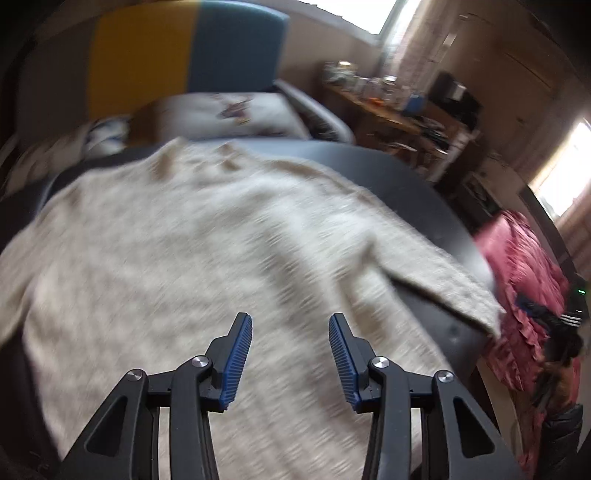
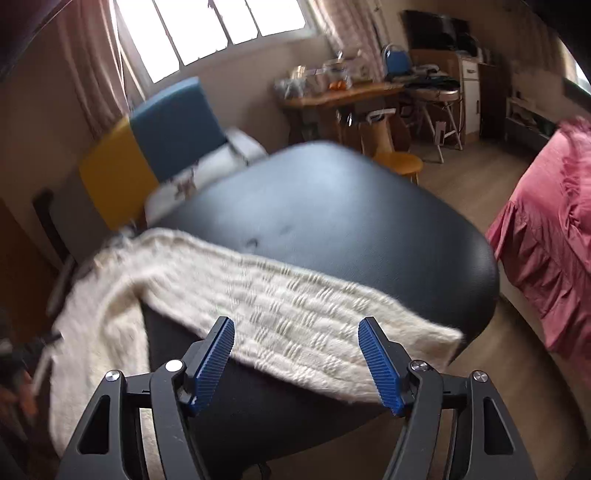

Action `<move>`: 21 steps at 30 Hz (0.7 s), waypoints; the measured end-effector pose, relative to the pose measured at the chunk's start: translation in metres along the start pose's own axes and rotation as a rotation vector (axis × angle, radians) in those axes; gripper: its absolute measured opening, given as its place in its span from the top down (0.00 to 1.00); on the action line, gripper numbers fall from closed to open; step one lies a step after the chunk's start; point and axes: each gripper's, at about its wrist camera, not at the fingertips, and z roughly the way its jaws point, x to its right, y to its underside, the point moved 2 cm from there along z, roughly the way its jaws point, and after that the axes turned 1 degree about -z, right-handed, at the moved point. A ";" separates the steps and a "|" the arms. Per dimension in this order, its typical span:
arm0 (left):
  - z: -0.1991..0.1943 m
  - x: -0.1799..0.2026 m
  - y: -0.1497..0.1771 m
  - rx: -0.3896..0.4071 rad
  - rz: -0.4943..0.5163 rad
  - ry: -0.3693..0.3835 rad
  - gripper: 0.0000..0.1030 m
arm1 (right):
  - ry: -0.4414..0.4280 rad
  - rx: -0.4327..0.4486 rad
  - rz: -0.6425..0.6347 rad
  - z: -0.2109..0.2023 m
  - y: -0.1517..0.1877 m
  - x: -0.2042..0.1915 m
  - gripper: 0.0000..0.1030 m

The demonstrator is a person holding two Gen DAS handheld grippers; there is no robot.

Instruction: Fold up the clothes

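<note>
A cream knitted sweater (image 1: 192,236) lies spread over a black padded table (image 1: 417,177). In the left wrist view its body fills the space ahead of and beneath the fingers, and one sleeve (image 1: 443,280) runs off to the right of them toward the table edge. The left gripper (image 1: 290,356) hangs above the body of the sweater with its blue ribbed pads (image 1: 236,363) spread wide apart and nothing between them. The picture is blurred, so whether the fingertips touch the knit cannot be told.

In the right wrist view the sleeve (image 2: 295,314) lies across the table (image 2: 332,206) just ahead of the fingers, running from far left down to the right, where its cuff end reaches the rounded table edge beyond the right finger. The sweater's body (image 2: 96,325) drops away to the left of the left finger. The right gripper (image 2: 296,363) is above the sleeve, its pads (image 2: 380,365) wide open and empty, the knit showing in the gap between them.

Beyond the fingers stands a chair with a blue and yellow back (image 2: 147,147), and farther off a cluttered wooden desk (image 2: 340,92) under a window (image 2: 214,29). To the right of the fingers hangs a pink ruffled cloth (image 2: 546,236), apart from the table.
</note>
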 end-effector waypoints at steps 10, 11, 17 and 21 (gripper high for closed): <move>0.120 0.138 -0.087 -0.139 0.349 0.113 0.58 | 0.143 -0.163 0.006 0.056 0.006 0.010 0.31; 0.137 0.144 -0.090 -0.174 0.354 0.120 0.58 | 0.160 -0.172 -0.010 0.060 0.005 0.012 0.31; 0.232 0.158 -0.087 -0.368 0.339 0.086 0.64 | 0.275 -0.180 -0.124 0.090 -0.022 0.019 0.30; 0.247 0.158 -0.097 -0.342 0.265 0.116 0.64 | 0.289 -0.157 -0.135 0.110 -0.046 0.035 0.24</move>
